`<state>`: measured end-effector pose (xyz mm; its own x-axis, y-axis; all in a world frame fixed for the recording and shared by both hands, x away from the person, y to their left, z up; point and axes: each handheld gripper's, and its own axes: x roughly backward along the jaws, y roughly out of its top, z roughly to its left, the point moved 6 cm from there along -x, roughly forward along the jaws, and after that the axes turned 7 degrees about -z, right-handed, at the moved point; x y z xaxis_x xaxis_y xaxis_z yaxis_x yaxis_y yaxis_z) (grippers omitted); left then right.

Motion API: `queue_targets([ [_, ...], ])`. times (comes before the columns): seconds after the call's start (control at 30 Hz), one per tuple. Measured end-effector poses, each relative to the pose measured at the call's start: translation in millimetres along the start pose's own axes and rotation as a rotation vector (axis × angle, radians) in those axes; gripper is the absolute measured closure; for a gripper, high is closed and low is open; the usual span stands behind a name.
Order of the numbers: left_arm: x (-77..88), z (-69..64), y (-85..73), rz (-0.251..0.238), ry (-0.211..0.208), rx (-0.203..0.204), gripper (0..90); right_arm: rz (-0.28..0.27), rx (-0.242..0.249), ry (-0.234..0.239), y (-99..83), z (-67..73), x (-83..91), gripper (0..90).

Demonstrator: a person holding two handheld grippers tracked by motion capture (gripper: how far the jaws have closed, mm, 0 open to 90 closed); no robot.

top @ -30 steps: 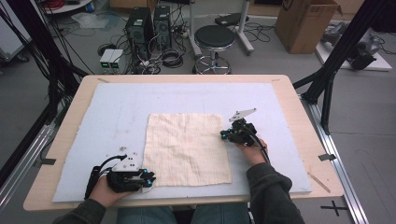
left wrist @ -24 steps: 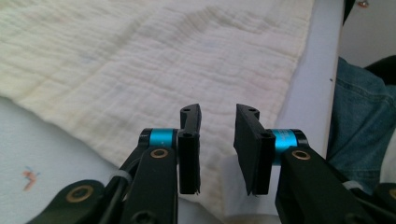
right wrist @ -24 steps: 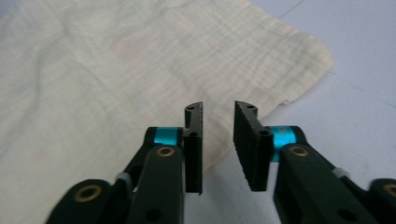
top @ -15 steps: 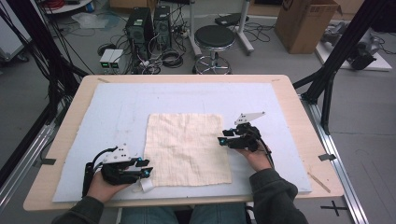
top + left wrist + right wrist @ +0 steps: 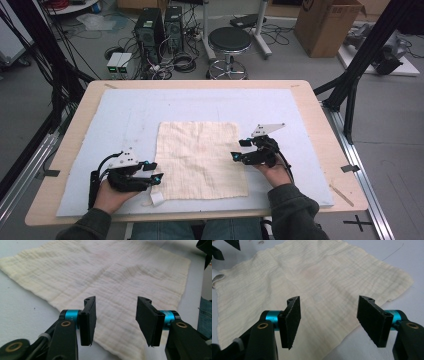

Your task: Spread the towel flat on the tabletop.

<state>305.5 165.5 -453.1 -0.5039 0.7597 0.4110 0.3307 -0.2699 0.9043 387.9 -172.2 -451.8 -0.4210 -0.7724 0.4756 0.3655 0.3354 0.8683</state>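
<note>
Pale blue padding covers the wooden worktop [image 5: 300, 92], where a cream crinkled square cloth [image 5: 200, 157] lies flat at centre. Left hand-held gripper [image 5: 156, 171] and right hand-held gripper [image 5: 239, 149] flank its side edges, jaws wide apart and empty (probably poised to pinch the edges).

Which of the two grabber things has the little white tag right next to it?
The left gripper, near the cloth's front left corner. The white tag lies just below it; the right gripper has none nearby.
</note>
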Motion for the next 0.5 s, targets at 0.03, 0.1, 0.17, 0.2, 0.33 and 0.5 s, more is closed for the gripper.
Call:
queue_targets([
  [0.03, -0.2, 0.1, 1.2, -0.007, 0.002, 0.002, 50.0, 0.001, 0.005, 0.001, 0.4, 0.7, 0.4, 32.8],
  [0.1, -0.4, 0.5, 2.9, -0.009, 0.008, 0.004, 49.0, -0.003, 0.001, 0.004, 0.7, 2.0, 0.5, 31.8],
  [0.17, -0.4, 1.0, 3.7, -0.007, 0.01, 0.002, 47.3, -0.005, 0.005, 0.005, 1.0, 2.7, 0.5, 30.9],
  [0.2, -0.2, 1.0, 3.9, -0.006, 0.011, 0.001, 47.3, -0.005, 0.005, 0.006, 1.2, 3.5, 0.8, 30.9],
  [0.33, 0.4, 2.1, 4.7, -0.004, 0.022, 0.003, 45.4, -0.019, 0.011, 0.012, 3.1, 7.6, 3.0, 30.3],
  [0.5, 2.1, 3.2, 7.5, -0.009, 0.025, 0.001, 45.0, -0.037, 0.017, 0.013, 5.7, 11.0, 7.7, 29.8],
])
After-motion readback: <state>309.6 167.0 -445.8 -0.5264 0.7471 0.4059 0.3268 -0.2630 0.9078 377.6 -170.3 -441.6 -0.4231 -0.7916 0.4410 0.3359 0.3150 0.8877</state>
